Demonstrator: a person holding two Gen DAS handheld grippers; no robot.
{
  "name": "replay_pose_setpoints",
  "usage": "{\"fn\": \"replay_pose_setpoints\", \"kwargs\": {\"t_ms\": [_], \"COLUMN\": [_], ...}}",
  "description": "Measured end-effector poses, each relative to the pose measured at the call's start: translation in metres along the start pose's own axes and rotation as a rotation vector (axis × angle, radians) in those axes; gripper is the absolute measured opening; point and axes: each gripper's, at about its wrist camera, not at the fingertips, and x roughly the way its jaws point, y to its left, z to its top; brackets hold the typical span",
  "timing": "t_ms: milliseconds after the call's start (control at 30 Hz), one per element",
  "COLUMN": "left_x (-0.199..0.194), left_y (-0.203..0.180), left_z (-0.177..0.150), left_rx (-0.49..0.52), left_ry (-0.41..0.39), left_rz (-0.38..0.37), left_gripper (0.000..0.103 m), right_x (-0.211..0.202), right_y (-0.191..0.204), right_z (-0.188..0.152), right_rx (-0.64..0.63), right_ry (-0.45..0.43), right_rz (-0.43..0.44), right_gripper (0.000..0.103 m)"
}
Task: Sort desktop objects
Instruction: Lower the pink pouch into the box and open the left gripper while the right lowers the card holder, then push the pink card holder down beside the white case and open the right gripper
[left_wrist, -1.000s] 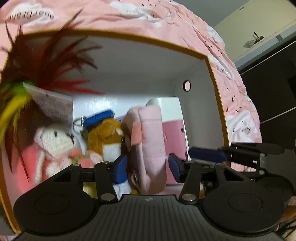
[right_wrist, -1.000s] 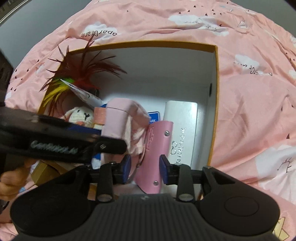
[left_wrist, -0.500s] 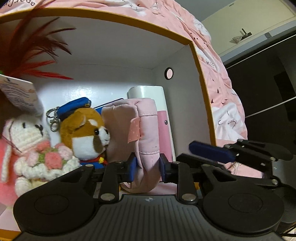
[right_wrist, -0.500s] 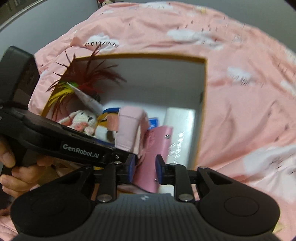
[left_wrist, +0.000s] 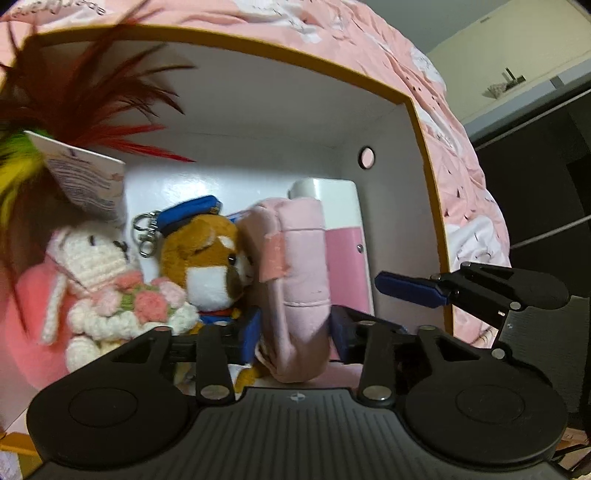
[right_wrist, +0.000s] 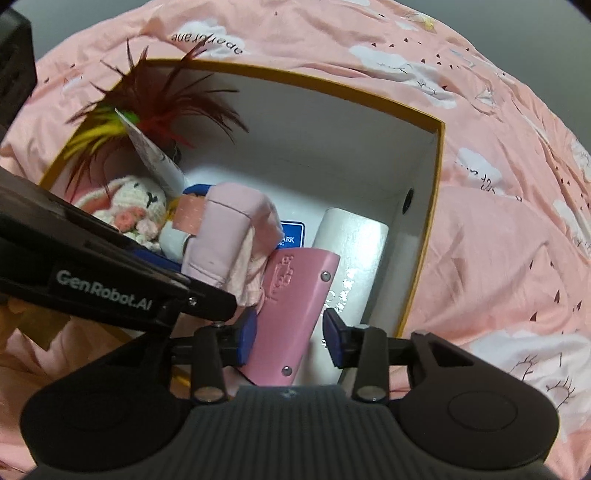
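A yellow-rimmed box with white walls holds the items. In it, a pink fabric pouch stands upright between the pads of my left gripper. Its jaws are opening and the pads sit just beside the pouch's sides. To the pouch's right, a pink leather case leans on a white carton. My right gripper straddles the case, its jaws opening with a gap at the right pad. One of its blue fingers shows in the left wrist view.
On the box's left side sit a crochet bunny, a plush dog with a blue cap and red and yellow feathers with a paper tag. A blue card lies on the box floor. Pink cloud-print bedding surrounds the box.
Both pairs of jaws have spread since half a second ago, when the left squeezed the pouch and the right closed in on the pink case. The right view has rolled and moved nearer the case.
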Motion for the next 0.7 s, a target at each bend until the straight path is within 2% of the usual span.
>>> {"fn": "replay_pose_setpoints", "kwargs": {"t_ms": [67, 167, 333, 533, 667, 700], "left_x": [-0.006, -0.023, -0.046, -0.046, -0.043, -0.043], "left_y": [0.001, 0.003, 0.004, 0.002, 0.005, 0.005], "left_z": [-0.002, -0.008, -0.015, -0.024, -0.030, -0.031], "left_rx": [-0.008, -0.004, 0.024, 0.031, 0.021, 0.024], "left_ry": [-0.018, -0.058, -0.128, -0.134, -0.124, -0.126], "left_rz": [-0.002, -0.019, 0.044, 0.067, 0.059, 0.062], "left_gripper": [0.049, 0.049, 0.049, 0.049, 0.049, 0.049], "right_x": [0.003, 0.009, 0.016, 0.029, 0.026, 0.024], "right_y": [0.003, 0.010, 0.013, 0.026, 0.025, 0.024], "right_z": [0.001, 0.003, 0.007, 0.014, 0.017, 0.017], "right_rx": [-0.012, -0.045, -0.052, -0.147, -0.139, -0.128], "right_ry": [0.010, 0.027, 0.054, 0.091, 0.110, 0.106], "right_rz": [-0.002, -0.021, -0.045, -0.126, -0.114, -0.106], "right_gripper": [0.042, 0.047, 0.049, 0.055, 0.052, 0.044]}}
